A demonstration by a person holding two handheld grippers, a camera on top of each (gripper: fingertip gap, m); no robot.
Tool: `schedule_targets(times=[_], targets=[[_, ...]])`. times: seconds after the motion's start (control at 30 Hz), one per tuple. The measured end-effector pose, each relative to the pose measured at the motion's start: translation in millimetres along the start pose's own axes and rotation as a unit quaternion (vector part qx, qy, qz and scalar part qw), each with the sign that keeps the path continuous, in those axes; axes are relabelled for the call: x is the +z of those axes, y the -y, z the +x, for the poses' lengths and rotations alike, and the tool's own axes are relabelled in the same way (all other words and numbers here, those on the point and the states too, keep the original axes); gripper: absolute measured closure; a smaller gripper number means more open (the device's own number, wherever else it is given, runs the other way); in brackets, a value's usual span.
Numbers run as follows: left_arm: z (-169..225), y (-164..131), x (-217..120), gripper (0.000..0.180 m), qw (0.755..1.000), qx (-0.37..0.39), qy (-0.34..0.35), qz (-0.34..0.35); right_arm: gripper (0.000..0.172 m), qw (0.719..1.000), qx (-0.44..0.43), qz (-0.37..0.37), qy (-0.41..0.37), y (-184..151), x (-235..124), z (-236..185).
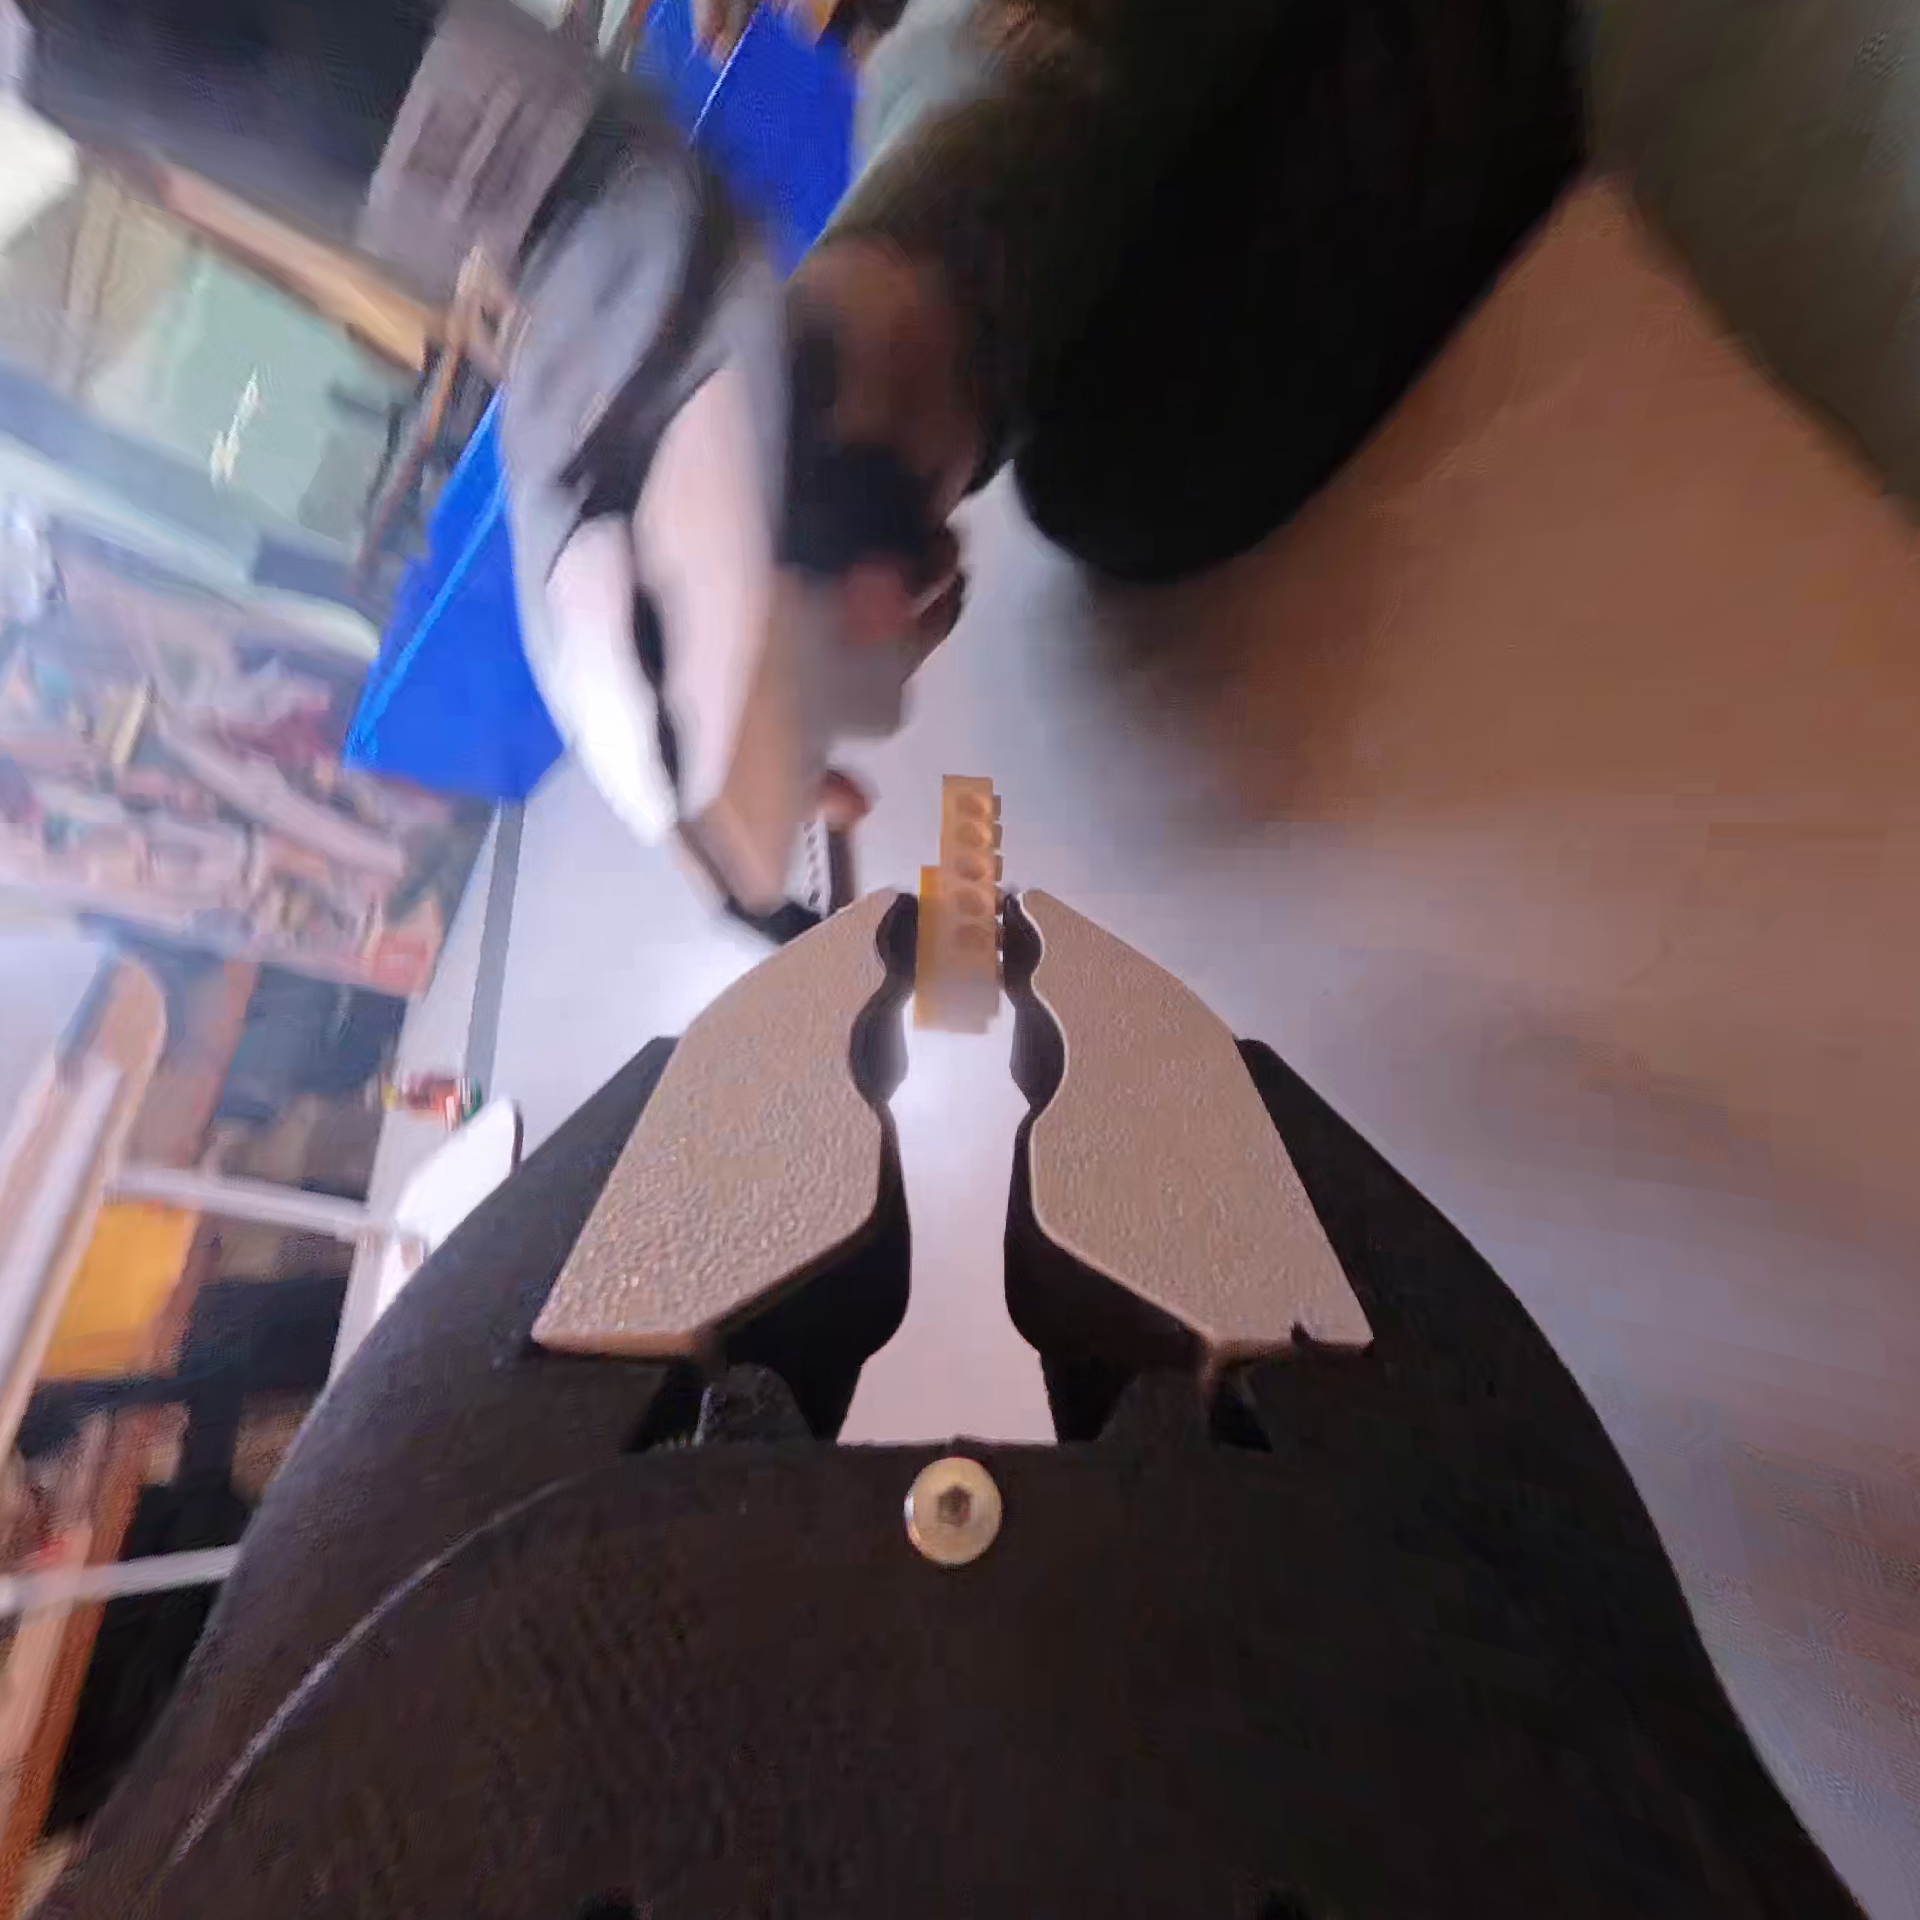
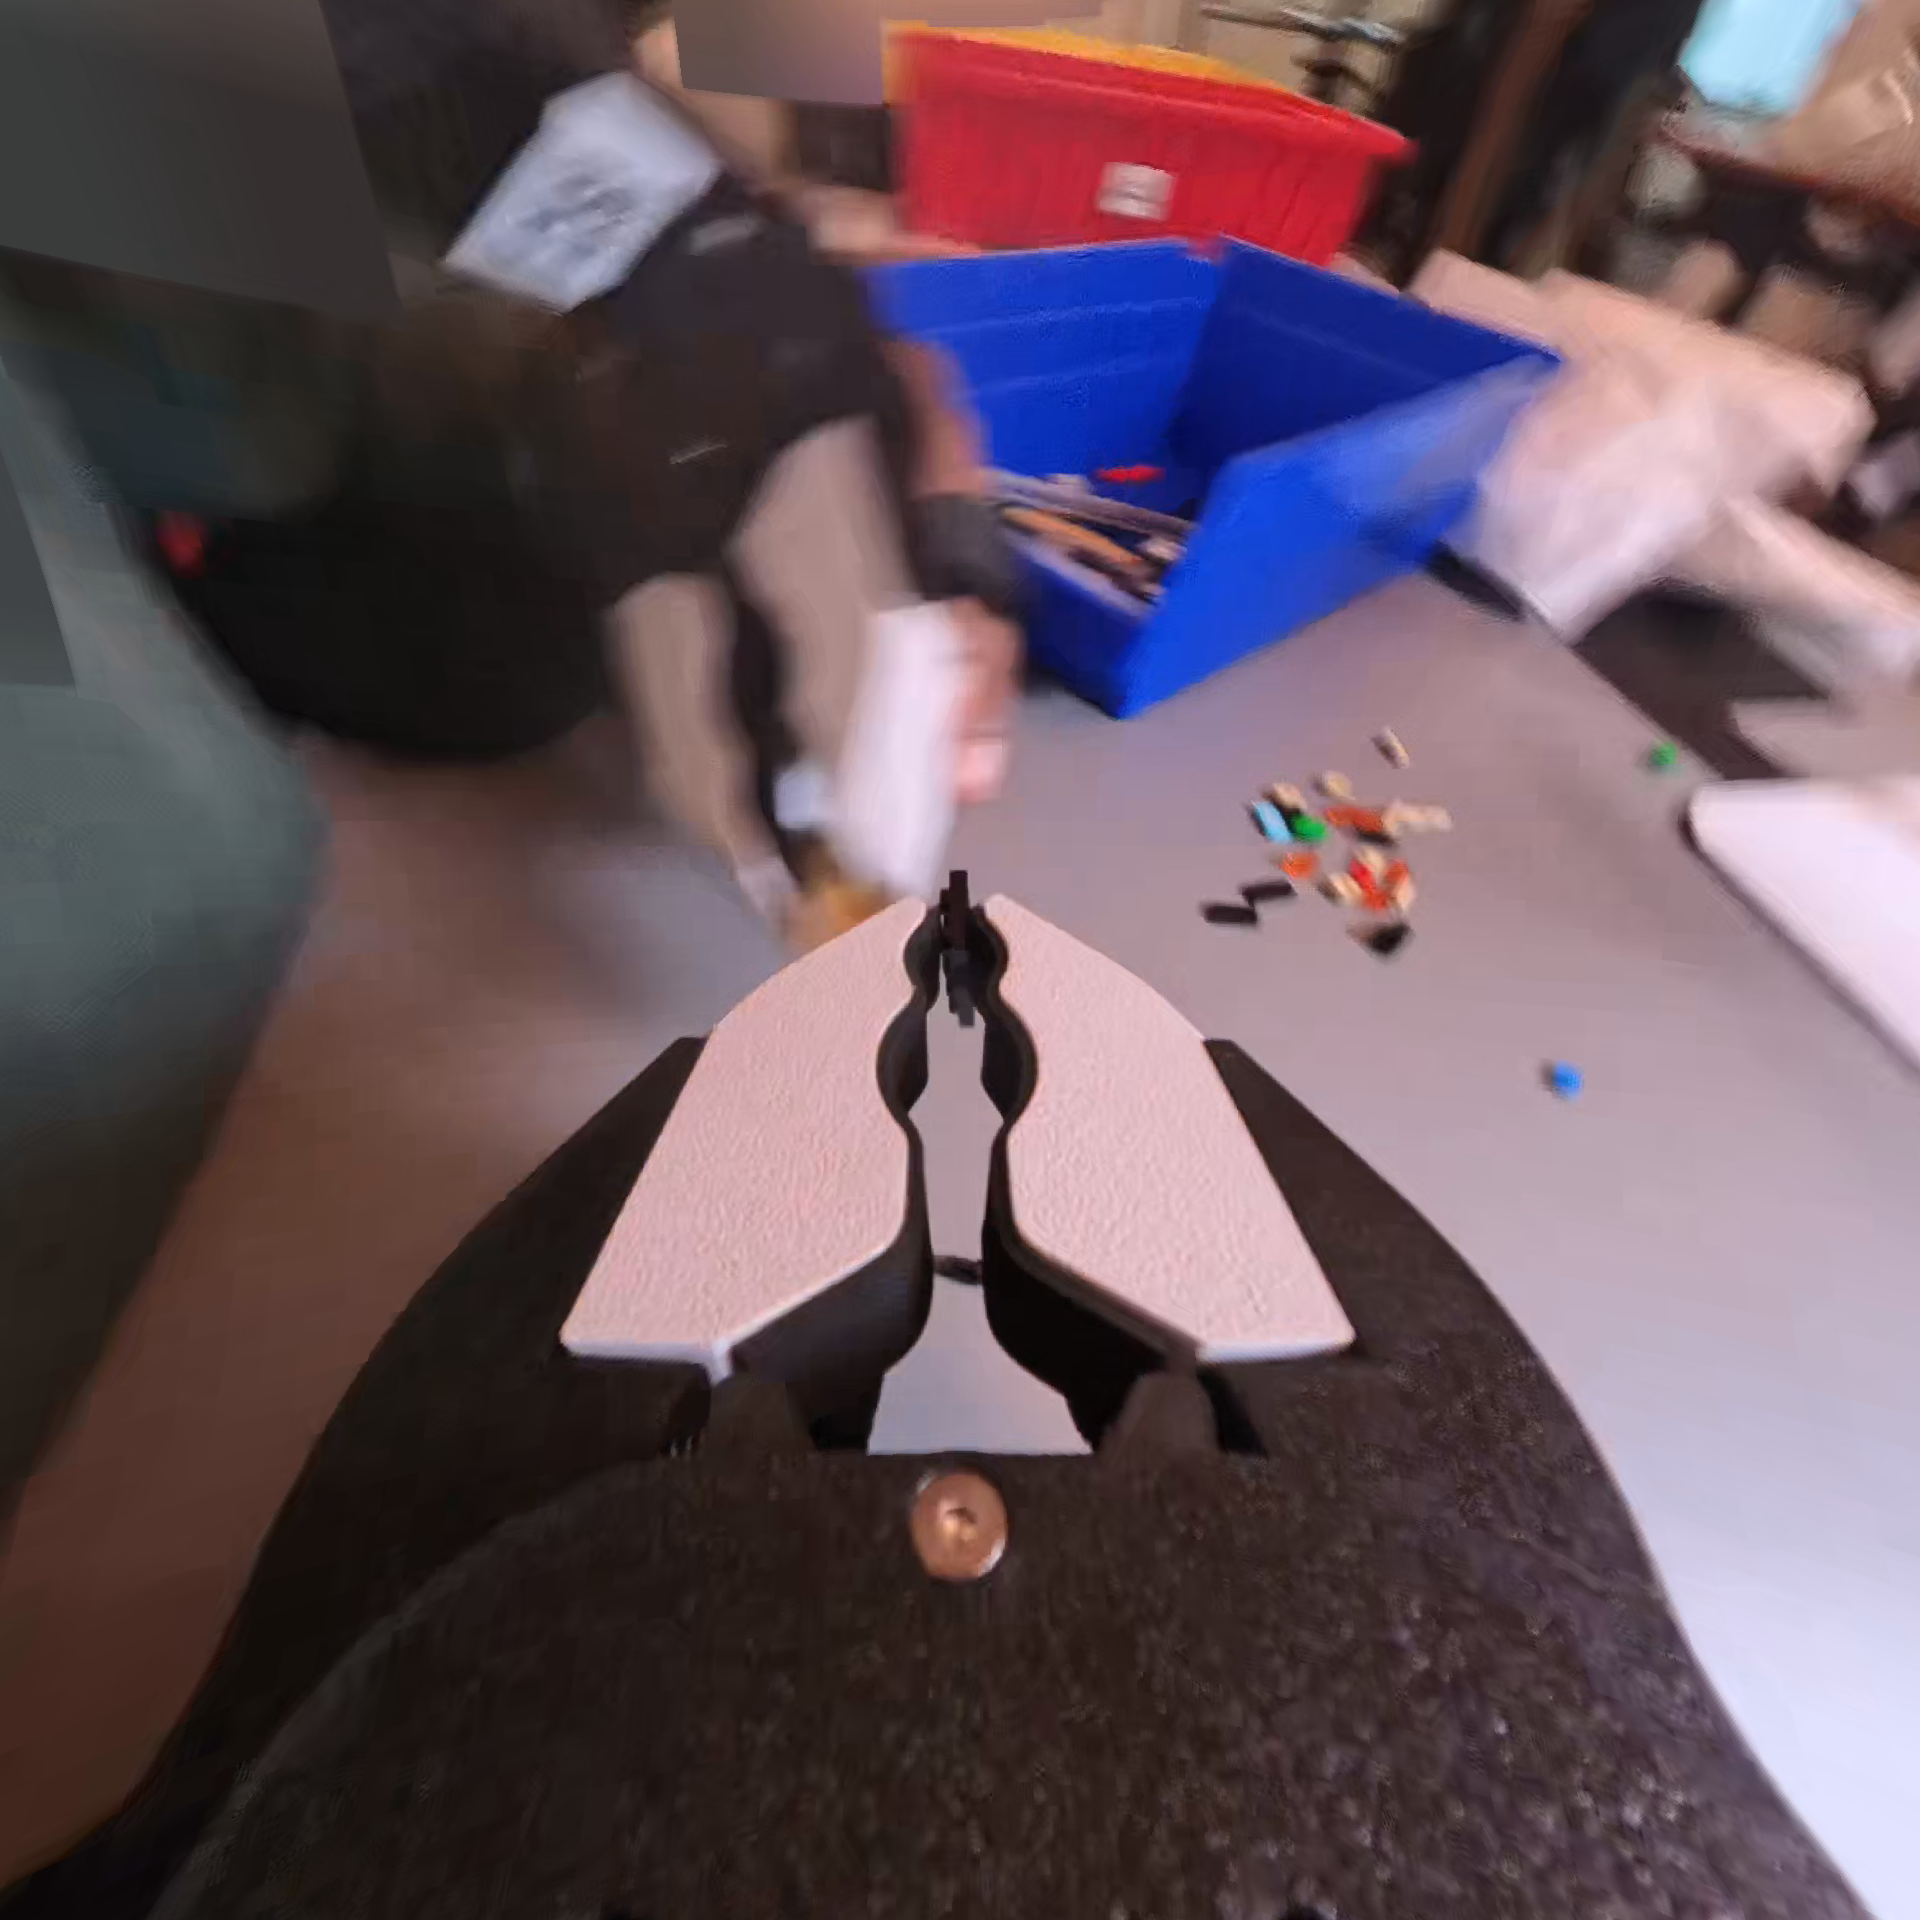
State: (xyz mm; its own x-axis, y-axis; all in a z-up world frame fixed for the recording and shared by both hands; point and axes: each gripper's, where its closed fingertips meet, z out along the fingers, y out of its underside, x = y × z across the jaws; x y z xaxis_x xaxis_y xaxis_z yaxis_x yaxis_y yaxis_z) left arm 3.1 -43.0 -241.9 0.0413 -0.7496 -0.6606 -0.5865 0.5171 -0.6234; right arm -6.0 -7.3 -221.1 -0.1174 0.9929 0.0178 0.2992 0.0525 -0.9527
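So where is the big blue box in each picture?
Left wrist view: the blue bin is at the left, blurred, behind the right gripper.
Right wrist view: it sits upper right, open, with small pieces inside.
Shared landmark: the grey table it stands on.

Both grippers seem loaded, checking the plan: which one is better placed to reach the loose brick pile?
Right, probably. The pile lies just ahead-right of the right gripper, which pinches a thin black piece. The left gripper, gripping a tan brick, shows no pile in its view.
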Motion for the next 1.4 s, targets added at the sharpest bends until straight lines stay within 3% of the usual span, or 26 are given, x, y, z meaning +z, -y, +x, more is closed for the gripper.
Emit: schedule_targets(times=[0.07, 0.1, 0.2, 0.33, 0.43, 0.53, 0.63, 0.7, 0.73, 0.8, 0.87, 0.93, 1.03, 1.13, 1.23, 1.3, 1.4], targets=[[17, 7, 7, 0.164, 0.998, 0.055, -0.009, -0.005, 0.167, 0.984, 0.173, 0.034, 0.023, 0, -11, 29], [16, 3, 7, 0.164, 0.997, 0.075, -0.003, -0.022, 0.167, 0.976, 0.210, 0.052, 0.032, 1, -16, 36], [10, -20, 6, 0.165, 0.995, -0.076, -0.050, -0.042, 0.167, 0.962, 0.257, 0.066, 0.064, 1, -16, 30], [25, -32, 12, 0.164, 0.944, -0.298, -0.136, -0.034, 0.167, 0.933, 0.337, 0.085, 0.096, 4, -18, 32], [18, -30, 12, 0.152, 0.912, -0.383, -0.146, -0.011, 0.167, 0.912, 0.380, 0.102, 0.117, 6, -21, 34], [-5, -22, 9, 0.147, 0.889, -0.441, -0.117, 0.043, 0.167, 0.905, 0.391, 0.105, 0.129, 7, -20, 31], [-27, -11, 7, 0.148, 0.862, -0.488, -0.089, 0.099, 0.167, 0.929, 0.334, 0.090, 0.135, 10, -13, 15], [-30, -1, 6, 0.158, 0.849, -0.502, -0.102, 0.126, 0.167, 0.949, 0.274, 0.079, 0.135, 15, -6, 0], [-27, 4, 4, 0.172, 0.849, -0.498, -0.118, 0.133, 0.167, 0.956, 0.248, 0.078, 0.135, 17, -3, -6], [-25, 8, 0, 0.175, 0.854, -0.486, -0.131, 0.129, 0.167, 0.964, 0.213, 0.085, 0.135, 22, -3, -13], [-30, 6, -11, 0.175, 0.869, -0.467, -0.128, 0.100, 0.166, 0.970, 0.190, 0.091, 0.119, 25, -5, -12], [-50, -2, -34, 0.175, 0.896, -0.433, -0.083, 0.059, 0.150, 0.979, 0.170, 0.067, 0.086, 19, -10, 0], [-82, -55, -91, 0.175, 0.929, -0.345, 0.046, -0.125, 0.142, 0.992, 0.113, -0.025, 0.048, -6, -15, 12], [-93, -111, -159, 0.175, 0.890, -0.331, 0.129, -0.284, 0.141, 0.987, 0.075, -0.130, 0.050, -38, -11, 5], [-81, -161, -207, 0.175, 0.826, -0.355, 0.165, -0.405, 0.138, 0.979, 0.061, -0.185, 0.055, -56, 4, -9], [-66, -179, -217, 0.173, 0.800, -0.379, 0.153, -0.439, 0.134, 0.976, 0.051, -0.203, 0.056, -59, 14, -18], [-61, -188, -219, 0.141, 0.783, -0.384, 0.162, -0.462, 0.127, 0.971, 0.040, -0.229, 0.052, -60, 27, -27]])
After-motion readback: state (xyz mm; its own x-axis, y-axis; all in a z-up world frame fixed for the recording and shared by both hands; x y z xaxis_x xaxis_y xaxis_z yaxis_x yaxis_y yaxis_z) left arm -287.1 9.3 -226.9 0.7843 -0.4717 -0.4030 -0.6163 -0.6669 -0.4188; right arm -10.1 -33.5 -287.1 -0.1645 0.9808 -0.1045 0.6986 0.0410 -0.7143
